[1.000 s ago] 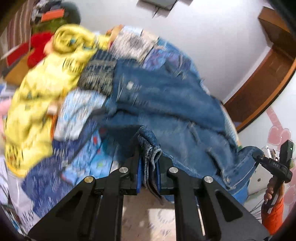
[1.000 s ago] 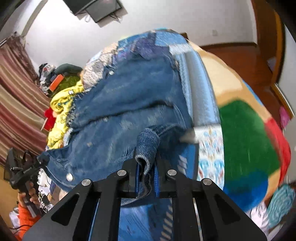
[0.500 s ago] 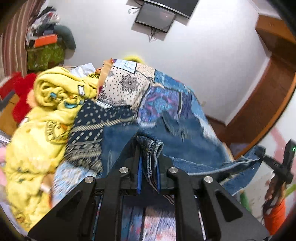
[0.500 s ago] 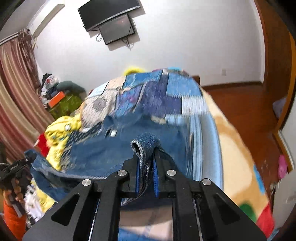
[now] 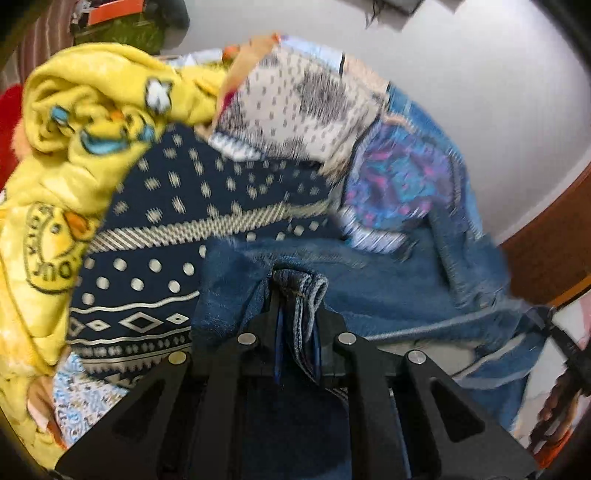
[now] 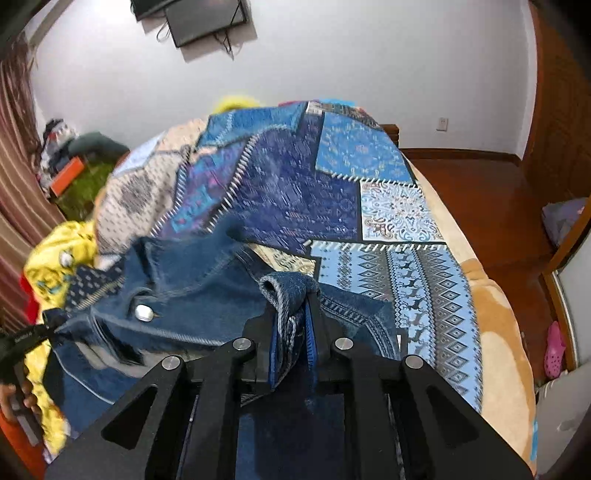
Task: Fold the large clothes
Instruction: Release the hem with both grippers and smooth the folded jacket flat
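Left tongs [image 5: 297,314] pinching a bunched fold of the denim jacket [image 5: 388,295], hem edge poking up between the blue pads, barely any gap. Right tongs [image 6: 291,314] likewise clamped on another bunched fold of the same denim jacket [image 6: 184,295], jaws having just eased a little wider yet pads pressing the cloth on both sides. Jacket stretched between the two tongs, held above the bed and draped over the patchwork quilt [image 6: 332,192], one metal button [image 6: 144,313] showing in the right wrist view. Garment blurred in both views, so finer seams hard to read. Left of the jacket in the left wrist view, a navy panel of the patchwork quilt [image 5: 177,229] with white dots and diamonds, and beyond it a crumpled yellow blanket [image 5: 74,122] printed with ducks, heaped at the bed's side. Same yellow blanket [image 6: 55,266] peeking out at left in the right wrist view. Beige blanket [image 6: 491,332] under the quilt along the bed's right edge. On the white wall [image 6: 332,66], a dark screen [image 6: 205,20] with dangling cables. Striped curtain [image 6: 18,177] at far left, wooden floor [image 6: 480,192] at right, pink shoe [image 6: 554,349] near the lower right. Opposite tongs and the fingers around their handle just visible at each view's lower edge, too small and blurred for detail.
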A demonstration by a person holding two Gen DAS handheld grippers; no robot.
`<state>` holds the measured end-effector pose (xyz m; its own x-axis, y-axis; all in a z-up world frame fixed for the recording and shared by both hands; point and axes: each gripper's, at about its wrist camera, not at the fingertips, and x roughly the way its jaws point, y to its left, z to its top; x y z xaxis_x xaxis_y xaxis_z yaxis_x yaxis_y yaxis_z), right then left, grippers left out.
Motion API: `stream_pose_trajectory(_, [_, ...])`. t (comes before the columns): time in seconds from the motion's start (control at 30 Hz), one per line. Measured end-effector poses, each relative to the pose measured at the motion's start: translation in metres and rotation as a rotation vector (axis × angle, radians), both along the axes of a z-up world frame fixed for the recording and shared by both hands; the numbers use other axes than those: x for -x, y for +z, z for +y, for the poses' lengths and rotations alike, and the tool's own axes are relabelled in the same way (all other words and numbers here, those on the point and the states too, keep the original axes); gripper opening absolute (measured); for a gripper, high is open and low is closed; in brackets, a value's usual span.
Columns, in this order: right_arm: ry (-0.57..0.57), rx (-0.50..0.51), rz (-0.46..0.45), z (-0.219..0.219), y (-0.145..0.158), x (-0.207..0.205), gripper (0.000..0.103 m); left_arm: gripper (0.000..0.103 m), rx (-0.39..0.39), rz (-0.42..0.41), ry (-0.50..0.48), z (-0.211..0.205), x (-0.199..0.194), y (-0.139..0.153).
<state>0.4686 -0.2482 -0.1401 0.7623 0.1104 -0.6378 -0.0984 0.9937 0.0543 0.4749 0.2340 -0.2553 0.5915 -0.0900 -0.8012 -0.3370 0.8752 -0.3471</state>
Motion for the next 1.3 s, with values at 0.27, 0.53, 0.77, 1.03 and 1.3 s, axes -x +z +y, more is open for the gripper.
stream_pose_trajectory(0.27, [-0.047,0.015,-0.036,-0.017,0.013,0.025,0.056,0.039,-0.214,0.063,-0.121,-0.029,0.007,0.01])
stream_pose_trajectory(0.53, [0.038,0.005,-0.088,-0.004,0.036,0.07,0.082,0.093,-0.195,-0.068,-0.083,-0.021,0.054,0.072])
stream_pose_trajectory(0.77, [0.143,0.055,-0.028,0.037,0.012,0.078,0.084,0.093,-0.248,0.067,-0.215,-0.048,0.07,0.039])
stream_pose_trajectory(1.03, [0.215,0.169,0.021,0.085,-0.035,0.077,0.085,0.093,-0.26,0.165,-0.305,-0.072,0.044,-0.005])
stream_pose_trajectory(1.3, [0.188,0.157,0.12,0.071,-0.073,0.056,0.085,0.093,-0.317,0.173,-0.246,-0.043,0.002,-0.007])
